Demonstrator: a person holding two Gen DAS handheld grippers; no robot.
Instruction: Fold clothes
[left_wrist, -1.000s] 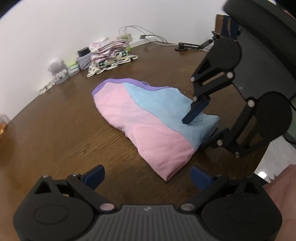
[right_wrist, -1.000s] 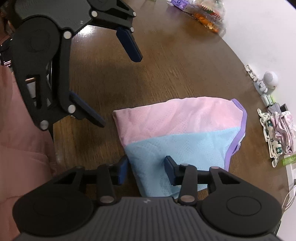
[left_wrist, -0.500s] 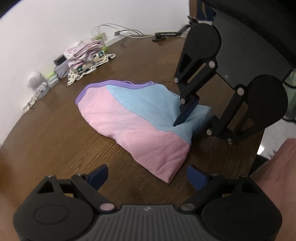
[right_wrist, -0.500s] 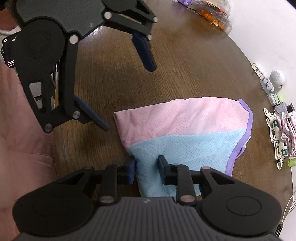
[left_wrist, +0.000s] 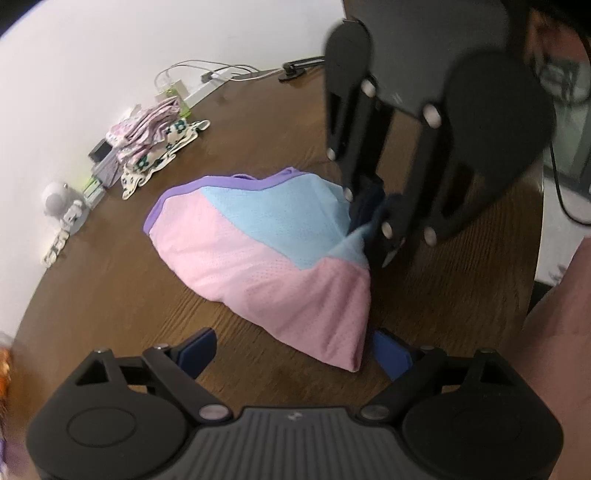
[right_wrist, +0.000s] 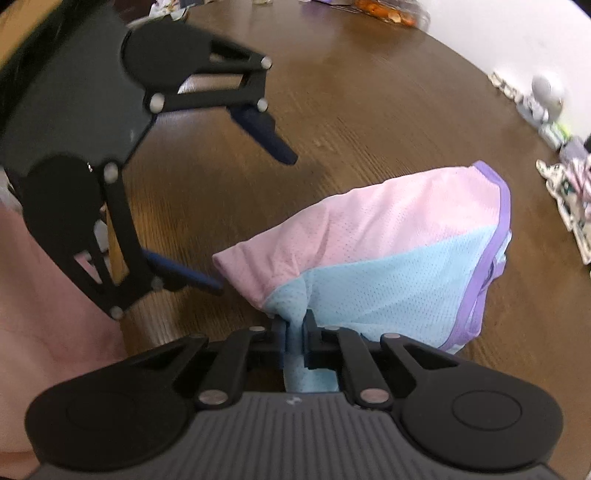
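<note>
A folded pink and light-blue mesh garment (left_wrist: 258, 240) with purple trim lies on the round brown wooden table (left_wrist: 110, 295); it also shows in the right wrist view (right_wrist: 388, 251). My right gripper (right_wrist: 294, 332) is shut on the garment's blue near corner and lifts it a little; it also shows in the left wrist view (left_wrist: 369, 218). My left gripper (left_wrist: 295, 349) is open, its fingers on either side of the pink near corner; in the right wrist view it (right_wrist: 255, 221) stands just left of the garment.
A pile of folded patterned clothes (left_wrist: 151, 144) lies at the table's far side by the white wall, with a small white figure (left_wrist: 59, 203), boxes and cables (left_wrist: 207, 74) nearby. A packet of orange snacks (right_wrist: 388, 11) sits at the far edge. My pink-clad leg (right_wrist: 44, 350) is at the table's near edge.
My right gripper has closed on the blue corner and raised it slightly. My left gripper has moved closer to the pink corner, still open.
</note>
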